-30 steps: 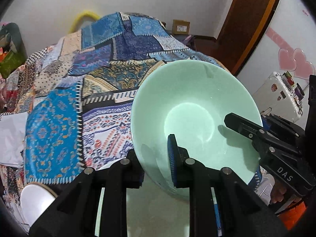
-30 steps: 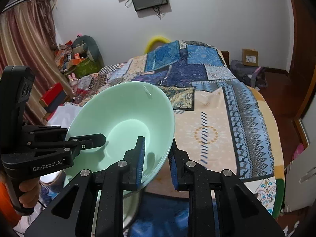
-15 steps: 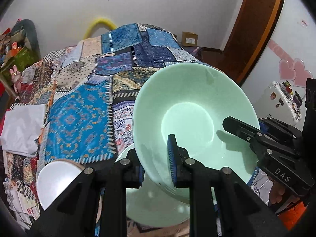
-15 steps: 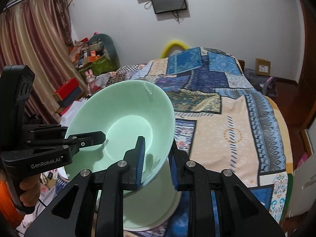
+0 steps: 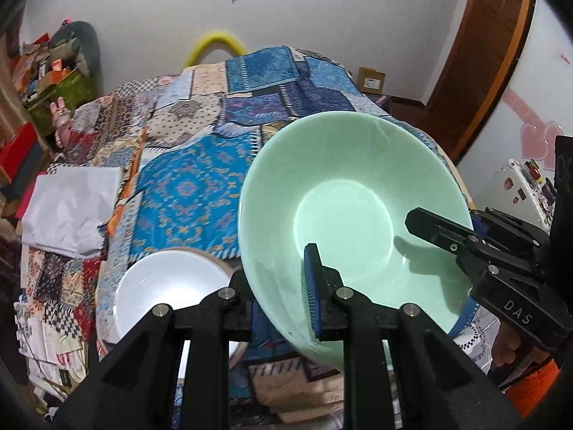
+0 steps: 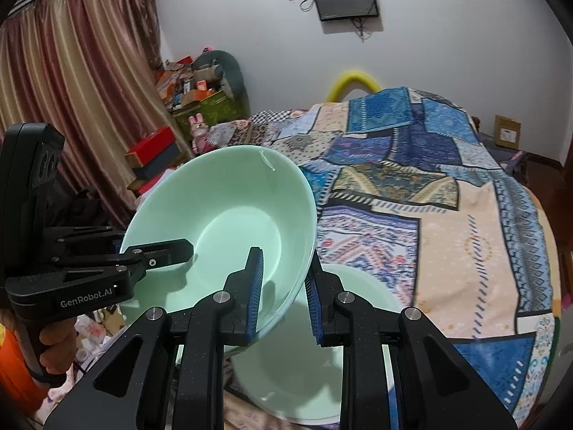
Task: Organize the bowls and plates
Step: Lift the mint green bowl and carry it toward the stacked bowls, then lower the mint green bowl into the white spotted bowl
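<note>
A mint-green bowl [image 5: 343,193] hangs tilted over the patchwork bedspread, gripped from two sides. My left gripper [image 5: 279,297] is shut on its near rim, one blue pad inside and one outside. The right gripper [image 5: 462,229] clamps the rim on the bowl's right. In the right wrist view the same green bowl [image 6: 222,215] sits between the pads of my right gripper [image 6: 283,297], and the left gripper [image 6: 150,252] bites the far left rim. A second green dish [image 6: 286,369] lies on the bed under the bowl. A white bowl [image 5: 168,286] rests on the bed at lower left.
The patchwork bedspread [image 5: 193,186] covers the bed. A folded white cloth [image 5: 68,208] lies at its left edge. Boxes and clutter [image 6: 200,93] crowd the far left corner beside curtains [image 6: 71,82]. A wooden door [image 5: 483,71] and a white case [image 5: 519,190] stand at the right.
Both grippers have carried the green bowl sideways and slightly up. The white bowl has come fully into the left wrist view, and the lower green dish now shows beneath in the right view.
</note>
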Demonstrator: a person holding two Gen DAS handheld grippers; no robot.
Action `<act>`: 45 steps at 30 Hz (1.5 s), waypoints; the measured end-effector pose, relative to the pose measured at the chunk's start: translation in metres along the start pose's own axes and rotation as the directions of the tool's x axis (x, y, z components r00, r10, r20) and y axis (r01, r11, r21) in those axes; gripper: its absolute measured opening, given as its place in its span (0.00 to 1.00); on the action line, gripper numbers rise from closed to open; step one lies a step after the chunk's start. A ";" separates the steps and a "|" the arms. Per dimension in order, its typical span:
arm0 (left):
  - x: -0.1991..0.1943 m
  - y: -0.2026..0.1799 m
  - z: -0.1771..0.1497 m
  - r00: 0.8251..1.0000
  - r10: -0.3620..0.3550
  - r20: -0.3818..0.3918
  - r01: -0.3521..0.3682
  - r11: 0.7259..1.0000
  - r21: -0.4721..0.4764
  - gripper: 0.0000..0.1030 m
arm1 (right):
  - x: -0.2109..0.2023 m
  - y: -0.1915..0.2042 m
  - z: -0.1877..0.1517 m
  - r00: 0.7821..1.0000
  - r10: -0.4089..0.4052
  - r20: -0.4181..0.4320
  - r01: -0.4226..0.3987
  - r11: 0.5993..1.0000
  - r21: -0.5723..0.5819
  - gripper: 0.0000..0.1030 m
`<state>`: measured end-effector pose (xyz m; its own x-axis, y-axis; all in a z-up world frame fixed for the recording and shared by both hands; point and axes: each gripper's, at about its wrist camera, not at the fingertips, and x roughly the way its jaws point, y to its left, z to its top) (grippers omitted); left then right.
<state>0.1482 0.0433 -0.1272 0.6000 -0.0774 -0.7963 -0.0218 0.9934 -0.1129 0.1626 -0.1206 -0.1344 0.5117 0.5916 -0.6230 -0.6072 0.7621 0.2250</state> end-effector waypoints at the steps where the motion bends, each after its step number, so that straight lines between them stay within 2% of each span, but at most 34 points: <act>1: -0.002 0.006 -0.003 1.000 0.004 0.001 -0.004 1.000 -0.008 0.20 | 0.003 0.004 0.000 1.000 0.006 -0.004 -0.006 1.000 -0.003 0.20; 13: -0.005 0.063 -0.026 0.999 0.044 -0.017 -0.045 0.996 -0.079 0.20 | 0.042 0.039 -0.006 0.994 0.075 -0.074 -0.077 0.997 -0.026 0.20; 22: 0.007 0.102 -0.048 0.996 0.064 -0.064 -0.072 0.988 -0.137 0.20 | 0.074 0.062 -0.018 0.983 0.113 -0.147 -0.118 0.993 -0.029 0.20; 37: 0.043 0.142 -0.075 0.986 0.053 -0.156 -0.083 0.977 -0.196 0.20 | 0.116 0.076 -0.034 0.959 0.133 -0.251 -0.142 0.990 -0.017 0.20; 45: 0.054 0.151 -0.079 0.984 0.043 -0.171 -0.080 0.973 -0.215 0.20 | 0.129 0.076 -0.037 0.951 0.134 -0.279 -0.142 0.990 -0.009 0.20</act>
<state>0.1139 0.1826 -0.2346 0.4529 -0.0480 -0.8903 -0.2413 0.9547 -0.1743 0.1599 0.0034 -0.2254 0.2356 0.5913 -0.7713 -0.6791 0.6679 0.3045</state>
